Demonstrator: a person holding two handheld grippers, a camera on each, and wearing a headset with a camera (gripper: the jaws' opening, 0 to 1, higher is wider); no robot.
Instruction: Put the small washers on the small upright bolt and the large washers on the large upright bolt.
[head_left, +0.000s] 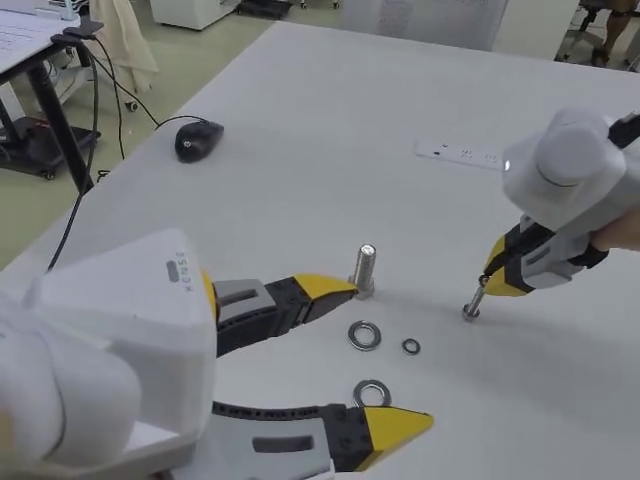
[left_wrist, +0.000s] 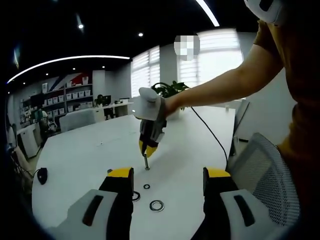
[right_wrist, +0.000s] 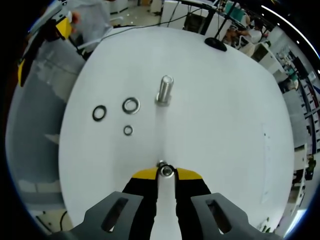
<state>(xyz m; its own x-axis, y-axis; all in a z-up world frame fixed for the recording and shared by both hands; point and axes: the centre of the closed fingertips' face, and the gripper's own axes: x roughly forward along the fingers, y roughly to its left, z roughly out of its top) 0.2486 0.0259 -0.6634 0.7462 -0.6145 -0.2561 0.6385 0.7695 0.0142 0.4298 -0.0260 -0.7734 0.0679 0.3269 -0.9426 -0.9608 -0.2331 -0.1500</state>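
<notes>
The right claw (right_wrist: 166, 173) pinches what looks like a small washer (right_wrist: 166, 170) directly over the small bolt (head_left: 472, 306) to thread it. The left claw (left_wrist: 169, 175) gapes wide near loose washers (head_left: 364, 335) on the counter (head_left: 300, 150), ready.

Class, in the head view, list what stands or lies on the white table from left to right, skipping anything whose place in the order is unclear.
computer mouse → large upright bolt → loose small washer → small upright bolt
</notes>
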